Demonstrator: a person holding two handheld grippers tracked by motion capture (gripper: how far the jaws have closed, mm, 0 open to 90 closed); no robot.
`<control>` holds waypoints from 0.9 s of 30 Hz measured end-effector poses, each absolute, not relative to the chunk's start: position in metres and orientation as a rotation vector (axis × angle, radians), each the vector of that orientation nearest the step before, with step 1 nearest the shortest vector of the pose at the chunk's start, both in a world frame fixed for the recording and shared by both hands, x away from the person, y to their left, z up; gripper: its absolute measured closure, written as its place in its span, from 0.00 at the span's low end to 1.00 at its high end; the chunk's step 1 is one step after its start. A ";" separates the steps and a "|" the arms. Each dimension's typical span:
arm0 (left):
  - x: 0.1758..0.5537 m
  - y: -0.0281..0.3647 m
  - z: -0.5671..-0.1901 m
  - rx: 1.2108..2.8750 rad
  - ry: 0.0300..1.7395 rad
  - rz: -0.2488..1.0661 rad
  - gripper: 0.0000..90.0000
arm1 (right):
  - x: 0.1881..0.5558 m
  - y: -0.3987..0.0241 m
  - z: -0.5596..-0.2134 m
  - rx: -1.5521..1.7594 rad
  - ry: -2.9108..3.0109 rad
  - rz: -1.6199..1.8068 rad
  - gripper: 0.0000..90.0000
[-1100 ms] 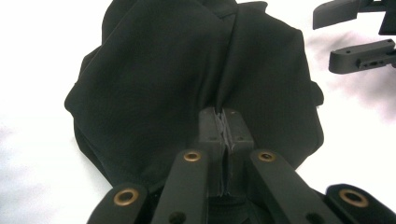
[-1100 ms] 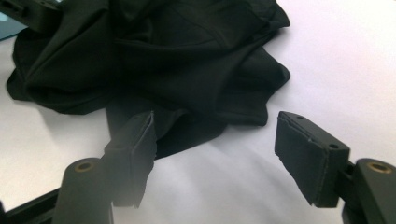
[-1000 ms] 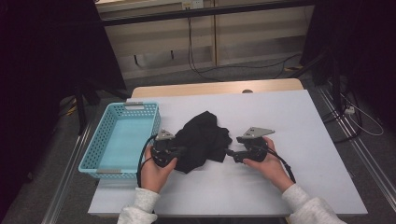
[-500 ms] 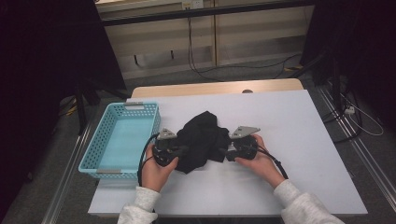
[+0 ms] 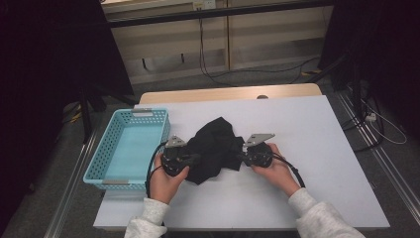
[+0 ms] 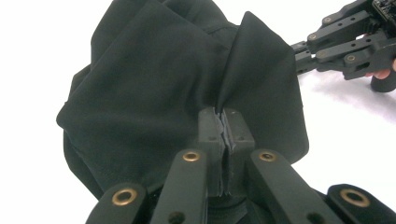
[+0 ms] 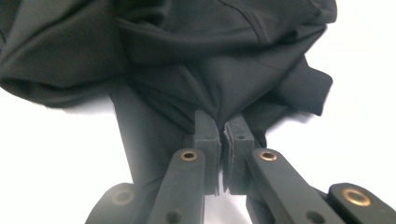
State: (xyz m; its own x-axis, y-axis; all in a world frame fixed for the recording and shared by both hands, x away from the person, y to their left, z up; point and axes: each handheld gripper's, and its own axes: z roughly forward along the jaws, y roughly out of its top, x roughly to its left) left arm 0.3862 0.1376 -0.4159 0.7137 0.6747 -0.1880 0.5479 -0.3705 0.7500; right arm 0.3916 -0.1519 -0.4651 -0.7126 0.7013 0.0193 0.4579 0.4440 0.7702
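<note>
**Both tools pinched on the cloth; the lift is yet to come**

The black cloth point(image 5: 214, 148) lies bunched near the middle of the white desk point(image 5: 317, 148), just right of the blue basket point(image 5: 130, 148); the left tool point(image 6: 225, 128) is clamped on a fold at the cloth's left edge; the right tool point(image 7: 222, 133) has just been closing and now pinches a fold at the opposite edge. Grasping looks done on both sides; the cloth rests on the desk, neither spread nor folded, and the basket holds nothing; whatever handling follows is all left to do.
</note>
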 end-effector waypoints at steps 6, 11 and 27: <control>0.386 0.124 -0.426 2.094 0.899 0.159 0.97 | 0.382 -0.183 -0.464 1.062 2.355 1.128 0.97; 0.385 0.118 -0.426 2.099 0.878 0.151 0.97 | 0.372 -0.202 -0.457 1.072 2.326 1.125 0.97; 0.388 0.135 -0.420 2.028 0.945 0.212 0.97 | 0.368 -0.220 -0.448 1.123 2.246 1.178 0.67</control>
State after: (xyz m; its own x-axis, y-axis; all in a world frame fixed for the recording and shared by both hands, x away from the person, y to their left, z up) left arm 0.3883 0.1352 -0.4202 0.6979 0.6907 -0.1892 0.5434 -0.3386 0.7682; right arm 0.3680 -0.2200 -0.4479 -0.6163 0.7864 0.0412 0.4808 0.3343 0.8106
